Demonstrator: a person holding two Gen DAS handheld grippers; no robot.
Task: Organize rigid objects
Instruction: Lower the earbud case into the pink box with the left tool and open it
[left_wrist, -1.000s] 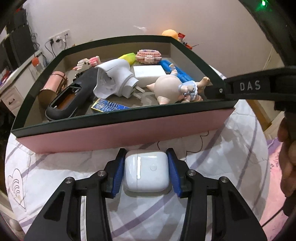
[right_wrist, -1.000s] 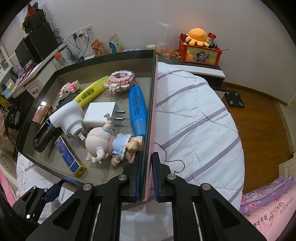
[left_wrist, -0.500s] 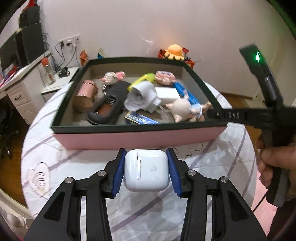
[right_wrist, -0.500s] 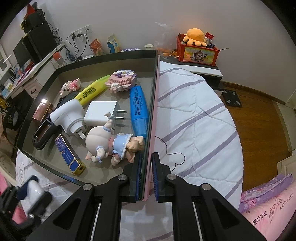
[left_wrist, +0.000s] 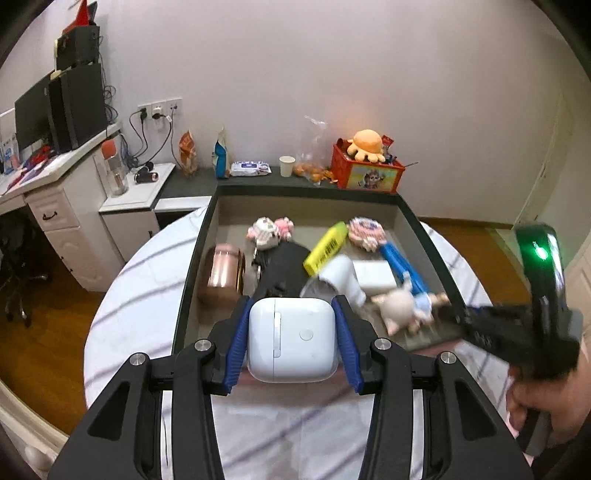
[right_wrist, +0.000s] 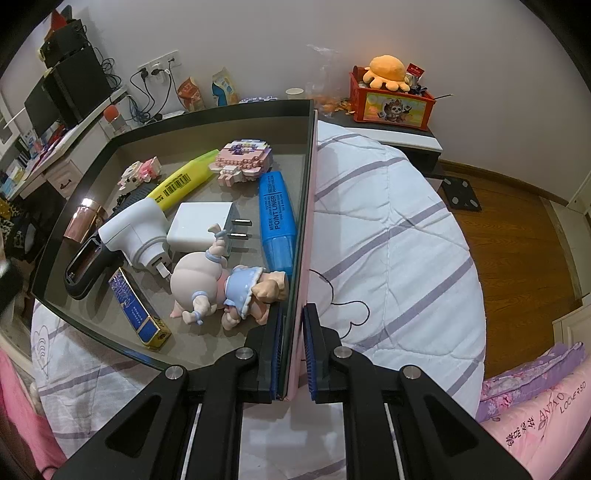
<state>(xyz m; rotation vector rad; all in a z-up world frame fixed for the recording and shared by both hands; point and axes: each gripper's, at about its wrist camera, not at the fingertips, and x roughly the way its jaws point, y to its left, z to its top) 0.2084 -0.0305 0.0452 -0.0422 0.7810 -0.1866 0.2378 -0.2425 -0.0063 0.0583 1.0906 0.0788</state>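
Case (left_wrist: 291, 339) now raised above box (left_wrist: 192, 266) (gripped)

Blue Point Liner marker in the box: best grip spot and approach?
Grip the blue marker mid-barrel, from straight above. It lies flat along the box's right wall, so one finger must slip into that narrow gap; the other has room beside the white charger.

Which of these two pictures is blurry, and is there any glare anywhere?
Left wrist view: the tray's contents and the right gripper are motion-smeared, but the white earbud case stays sharp. Right wrist view: crisp, with glare on the rose-gold metal cylinder.
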